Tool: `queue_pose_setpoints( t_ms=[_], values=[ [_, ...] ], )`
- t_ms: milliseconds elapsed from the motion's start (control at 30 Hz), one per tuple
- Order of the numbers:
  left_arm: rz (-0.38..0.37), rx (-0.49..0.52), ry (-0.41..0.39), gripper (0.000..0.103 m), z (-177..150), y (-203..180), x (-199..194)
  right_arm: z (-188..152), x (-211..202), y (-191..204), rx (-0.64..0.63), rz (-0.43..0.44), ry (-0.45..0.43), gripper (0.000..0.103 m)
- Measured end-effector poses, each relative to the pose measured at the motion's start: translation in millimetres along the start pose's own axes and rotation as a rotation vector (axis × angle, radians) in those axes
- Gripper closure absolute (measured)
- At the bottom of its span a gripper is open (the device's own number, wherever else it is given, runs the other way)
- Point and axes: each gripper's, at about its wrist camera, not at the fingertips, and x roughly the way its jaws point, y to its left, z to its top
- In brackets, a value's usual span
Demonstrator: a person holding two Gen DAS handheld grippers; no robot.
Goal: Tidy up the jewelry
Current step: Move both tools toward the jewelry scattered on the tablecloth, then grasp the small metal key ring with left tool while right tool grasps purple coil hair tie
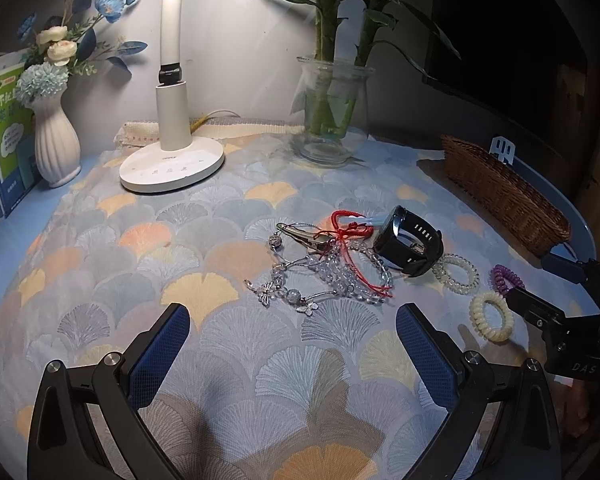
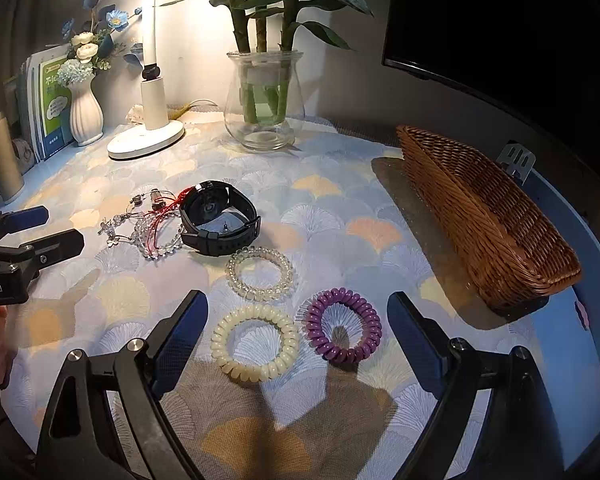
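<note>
A heap of jewelry lies on the patterned cloth: a black watch [image 1: 410,242] [image 2: 219,218], clear bead bracelets [image 1: 352,276] [image 2: 160,240], a red cord [image 1: 350,226] and silver charm pieces [image 1: 284,280]. Beside them lie a clear coil hair tie [image 2: 259,274] [image 1: 456,274], a cream one [image 2: 255,342] [image 1: 492,316] and a purple one [image 2: 344,330] [image 1: 505,278]. My left gripper [image 1: 292,324] is open just short of the bead heap. My right gripper [image 2: 298,320] is open, its fingers either side of the cream and purple ties. A brown wicker basket [image 2: 488,216] [image 1: 504,194] stands at the right.
At the back stand a white desk lamp [image 1: 172,164], a glass vase with green stalks [image 2: 264,100], a white flower vase [image 1: 56,148] and books [image 2: 52,108]. A dark monitor [image 2: 500,20] hangs over the basket. A metal bottle [image 2: 2,158] stands far left.
</note>
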Motion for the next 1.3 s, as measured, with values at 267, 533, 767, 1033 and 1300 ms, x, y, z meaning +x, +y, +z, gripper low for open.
queue_pose_setpoints(
  t_ms=[267, 533, 767, 1033, 1300],
  values=[
    [0.002, 0.007, -0.004, 0.001, -0.6, -2.0, -0.6, 0.4, 1.1, 0.1, -0.005, 0.000, 0.004, 0.011],
    [-0.003, -0.001, -0.002, 0.001, -0.3, -1.0, -0.4, 0.1, 2.1, 1.3, -0.010, -0.003, 0.011, 0.011],
    [-0.003, 0.003, -0.002, 0.001, -0.2, -1.8, -0.4, 0.3, 2.6, 1.7, -0.012, -0.006, 0.013, 0.011],
    [-0.003, 0.008, -0.004, 0.001, 0.3, -2.4, -0.6, 0.0, 3.1, 0.7, -0.004, 0.000, 0.010, 0.011],
    [-0.080, 0.059, 0.056, 0.001, 0.6, -6.0, -4.9, -3.0, -7.1, -33.3, 0.105, 0.052, 0.032, 0.011]
  ],
)
